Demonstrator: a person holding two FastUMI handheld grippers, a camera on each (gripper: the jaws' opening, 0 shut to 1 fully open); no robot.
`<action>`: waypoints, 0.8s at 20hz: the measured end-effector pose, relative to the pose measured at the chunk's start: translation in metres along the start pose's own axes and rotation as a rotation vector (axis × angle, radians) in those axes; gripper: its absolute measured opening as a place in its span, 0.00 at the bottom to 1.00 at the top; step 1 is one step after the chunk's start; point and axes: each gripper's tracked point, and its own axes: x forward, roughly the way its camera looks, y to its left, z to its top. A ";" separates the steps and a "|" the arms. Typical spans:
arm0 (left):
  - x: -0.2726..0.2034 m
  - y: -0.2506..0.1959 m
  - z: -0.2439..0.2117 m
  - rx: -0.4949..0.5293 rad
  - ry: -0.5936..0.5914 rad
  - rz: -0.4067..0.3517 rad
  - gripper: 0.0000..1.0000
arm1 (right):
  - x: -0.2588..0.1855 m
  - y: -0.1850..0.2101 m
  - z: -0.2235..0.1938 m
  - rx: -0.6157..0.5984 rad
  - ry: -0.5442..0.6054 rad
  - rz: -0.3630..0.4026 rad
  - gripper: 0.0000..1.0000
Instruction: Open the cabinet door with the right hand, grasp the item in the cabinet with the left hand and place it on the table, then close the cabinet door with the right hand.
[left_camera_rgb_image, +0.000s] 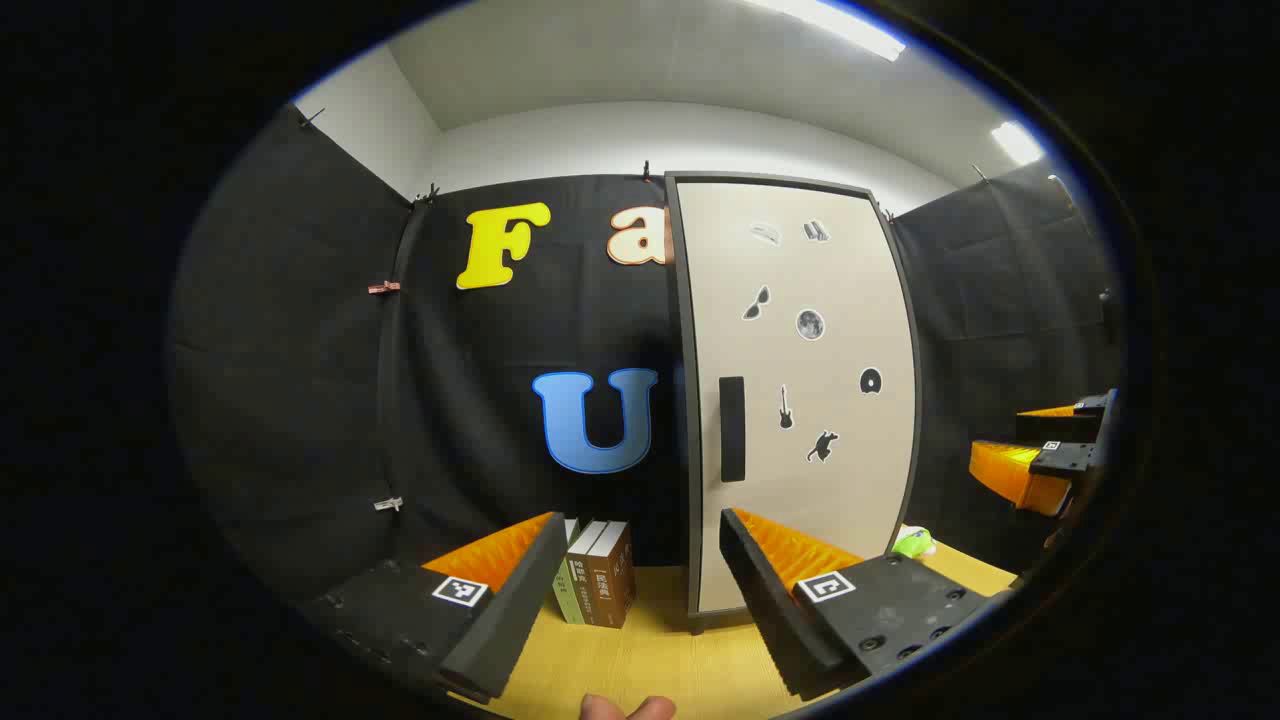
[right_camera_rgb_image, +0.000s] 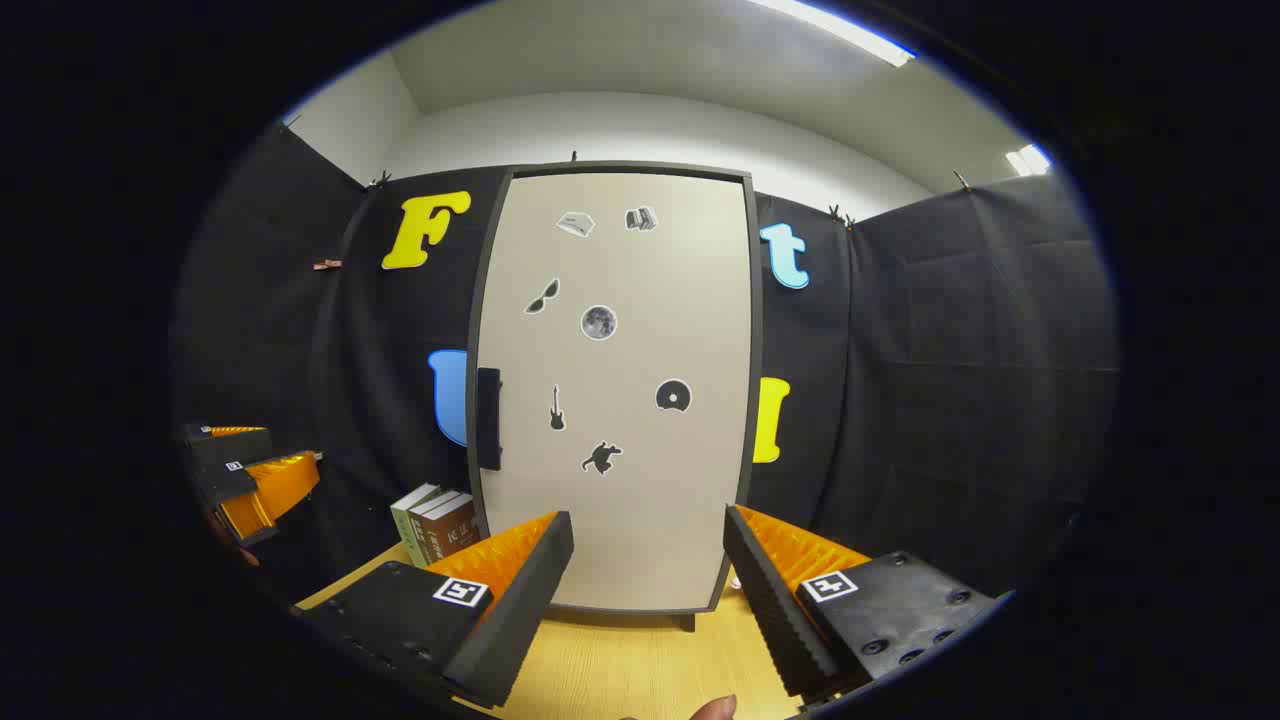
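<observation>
1. A tall beige cabinet with a dark frame (right_camera_rgb_image: 620, 400) stands upright on the yellow wooden table (right_camera_rgb_image: 620, 670), against the black cloth wall; in the left gripper view the same cabinet (left_camera_rgb_image: 800, 400) sits right of centre.
2. Its flat beige door is closed, so the item inside cannot be seen.
3. A black vertical bar handle (right_camera_rgb_image: 488, 418) is fixed near the door's left edge, about mid-height; it appears too in the left gripper view (left_camera_rgb_image: 732, 428).
4. Small dark stickers (right_camera_rgb_image: 598, 323) dot the door face, among them a moon, a guitar and sunglasses.
5. A short row of upright books, green and brown (right_camera_rgb_image: 438, 522), stands on the table just left of the cabinet (left_camera_rgb_image: 597, 572).
6. The right gripper (right_camera_rgb_image: 648, 560) faces the door's lower part with its fingers spread wide, holding nothing and apart from the handle.
7. The left gripper (left_camera_rgb_image: 640, 555) is likewise spread wide and empty, aimed between the books and the cabinet's left edge.
8. A small green object (left_camera_rgb_image: 913, 542) lies on the table right of the cabinet.
</observation>
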 end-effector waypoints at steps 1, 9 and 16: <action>-0.001 0.000 0.000 0.002 -0.002 0.001 0.96 | -0.001 0.001 0.000 0.000 -0.001 0.000 0.97; -0.010 0.002 0.002 0.006 -0.005 0.002 0.96 | -0.010 0.003 -0.001 0.021 0.003 0.012 0.97; -0.012 0.002 0.000 -0.004 0.000 -0.002 0.96 | -0.013 0.002 -0.003 0.026 0.010 0.011 0.97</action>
